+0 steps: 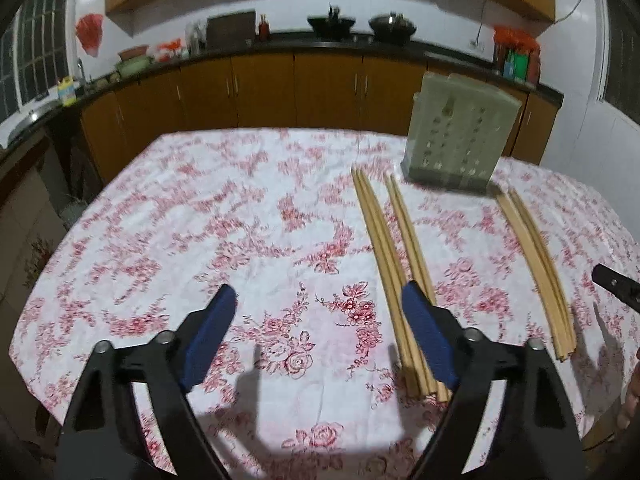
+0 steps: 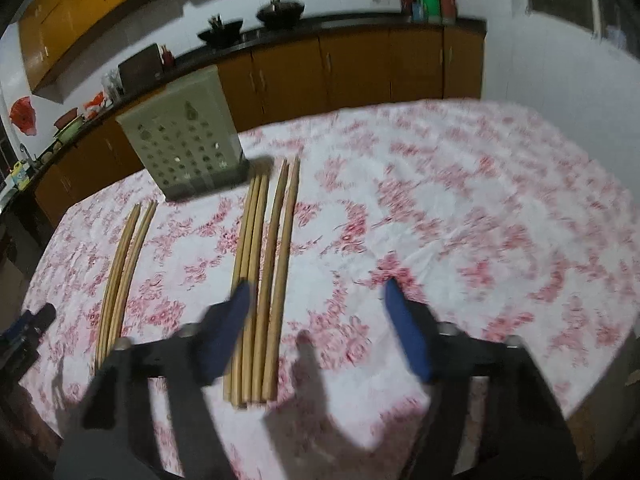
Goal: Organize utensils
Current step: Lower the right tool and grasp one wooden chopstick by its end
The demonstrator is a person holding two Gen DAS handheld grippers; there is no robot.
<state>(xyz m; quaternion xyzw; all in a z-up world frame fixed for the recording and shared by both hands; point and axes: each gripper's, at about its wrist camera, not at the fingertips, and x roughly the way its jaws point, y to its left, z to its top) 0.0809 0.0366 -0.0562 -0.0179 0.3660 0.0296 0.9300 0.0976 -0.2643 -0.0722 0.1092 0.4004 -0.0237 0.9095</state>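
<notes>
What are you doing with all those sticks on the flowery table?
A person holds a claw in each hand over wooden chopsticks lying in bundles on the table. The left claw is open beside one bundle, gripping nothing. The right claw is open beside another bundle, also empty. The green holder stands behind them, waiting for chopsticks.

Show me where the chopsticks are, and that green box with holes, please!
chopsticks (image 2: pixel 256 280), right wrist view, middle of the wooden bundle on the flowered cloth.
green box with holes (image 1: pixel 456 140), left wrist view, its front wall with the holes.
</notes>
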